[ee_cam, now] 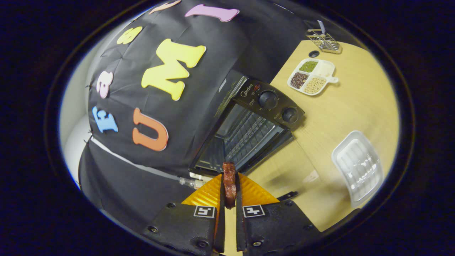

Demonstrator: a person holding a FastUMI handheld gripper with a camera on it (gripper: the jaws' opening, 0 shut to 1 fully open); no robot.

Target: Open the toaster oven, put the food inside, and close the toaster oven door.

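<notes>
My gripper (pixel 229 177) is shut on a reddish-brown piece of food (pixel 229 185), which stands pinched between both fingers and pokes out past their tips. Just beyond the fingertips is the black toaster oven (pixel 249 124), seen tilted. Its door (pixel 288 167) lies folded down flat toward me, and the wire rack (pixel 245 135) inside the open cavity is visible. Two knobs (pixel 268 99) sit on the control panel at the oven's right side. The food's tip is close to the oven's front opening, still outside the cavity.
The oven stands on a light wooden table (pixel 348 106). An empty clear plastic tray (pixel 359 167) lies to the right of the fingers. Farther off are a white divided dish of grains (pixel 312 77) and a wire basket (pixel 323 41).
</notes>
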